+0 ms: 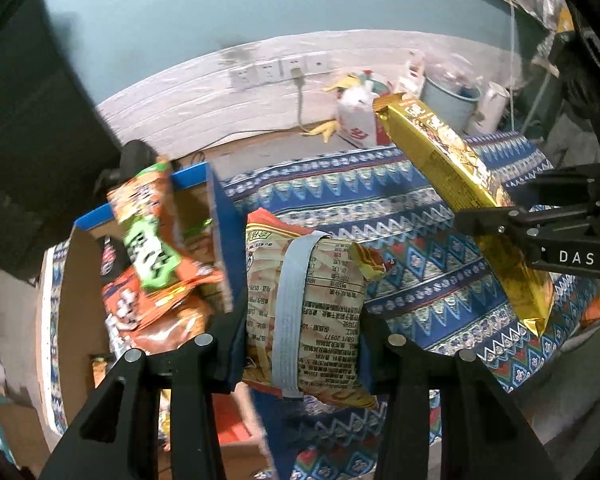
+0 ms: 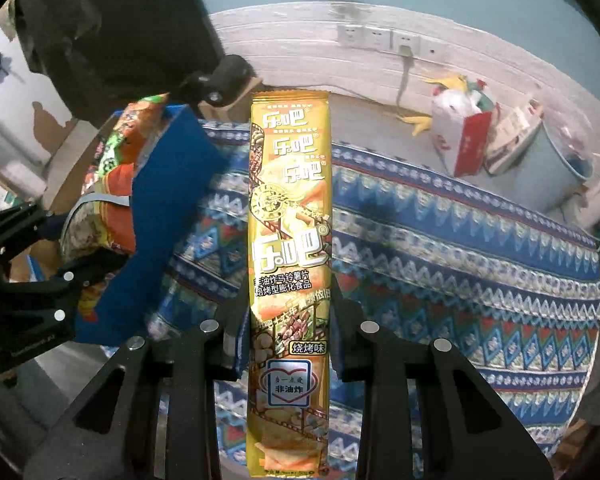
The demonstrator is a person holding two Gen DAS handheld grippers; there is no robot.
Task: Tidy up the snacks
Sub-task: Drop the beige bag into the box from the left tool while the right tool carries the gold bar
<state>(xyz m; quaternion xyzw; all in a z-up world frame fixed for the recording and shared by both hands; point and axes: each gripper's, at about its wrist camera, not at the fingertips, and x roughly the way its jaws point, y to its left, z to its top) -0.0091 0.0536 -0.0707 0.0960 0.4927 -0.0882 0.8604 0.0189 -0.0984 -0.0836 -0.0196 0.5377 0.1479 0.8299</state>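
Observation:
My left gripper [image 1: 302, 320] is shut on a puffy snack bag [image 1: 320, 312] with a grey seam strip and printed text, held above the patterned cloth beside the blue-edged cardboard box [image 1: 220, 232]. That box holds several orange and green snack packets [image 1: 152, 256]. My right gripper [image 2: 290, 320] is shut on a long gold chip packet [image 2: 290, 240], held upright over the cloth. In the left wrist view the gold packet [image 1: 452, 176] slants at the right, clamped in the right gripper [image 1: 496, 220]. In the right wrist view the left gripper [image 2: 88, 240] holds its bag [image 2: 84, 228] by the box [image 2: 172, 184].
A blue, red and white patterned cloth [image 2: 460, 264] covers the surface. Behind it stand a white and red bag [image 2: 464, 136], a pale blue bucket [image 2: 560, 168] and a white panelled wall with sockets [image 2: 384, 38]. A dark black shape [image 2: 112, 24] hangs at the upper left.

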